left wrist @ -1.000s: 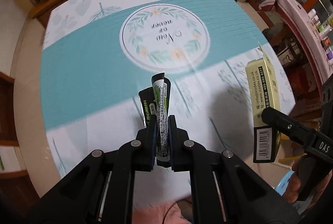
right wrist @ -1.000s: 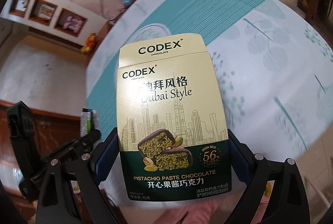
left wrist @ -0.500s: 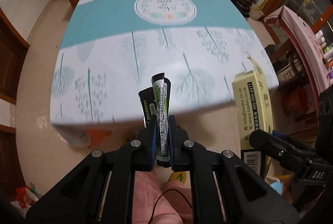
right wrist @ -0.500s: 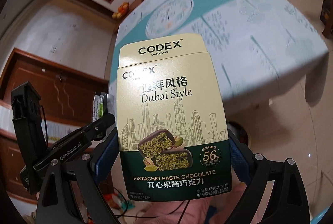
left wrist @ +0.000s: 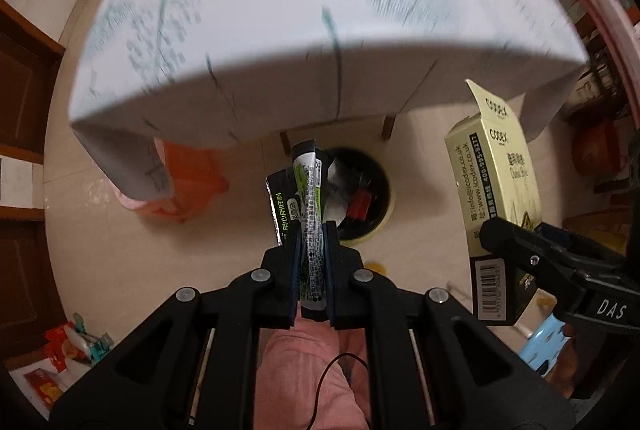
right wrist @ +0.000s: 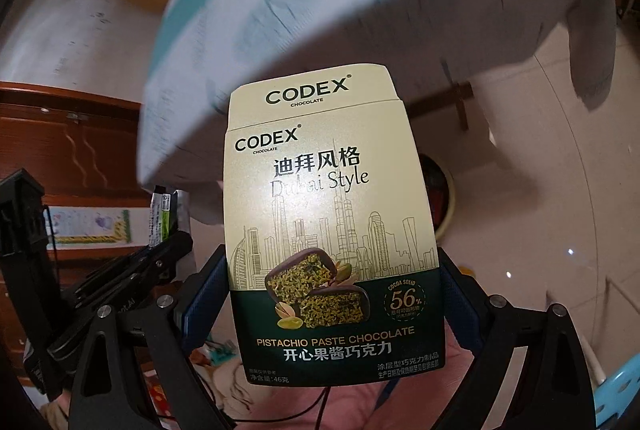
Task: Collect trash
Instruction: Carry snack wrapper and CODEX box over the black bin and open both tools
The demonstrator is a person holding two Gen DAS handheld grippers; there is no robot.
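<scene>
The snack wrappers (left wrist: 306, 198), pinched flat in the left gripper (left wrist: 310, 242), are now hanging just above the trash bin (left wrist: 384, 198) instead of the table (left wrist: 280, 30). Beside them, the right gripper (right wrist: 320, 306) is clamping the chocolate box (right wrist: 328, 230); dropping looks imminent.

Chocolate box (right wrist: 332, 230) front reads "CODEX CHOCOLATE" twice, "迪拜风格", "Dubai Style", "COCOA SOLID 56%", "PISTACHIO PASTE CHOCOLATE", "开心果酱巧克力", "净含量: 46克". Box side: "info@icodex.co.uk", "400-995-3217", plus a barcode with unreadable digits. Right gripper (left wrist: 532, 262) body is marked "DAS". Wrapper (left wrist: 306, 206) print is too small and blurred to read.
</scene>
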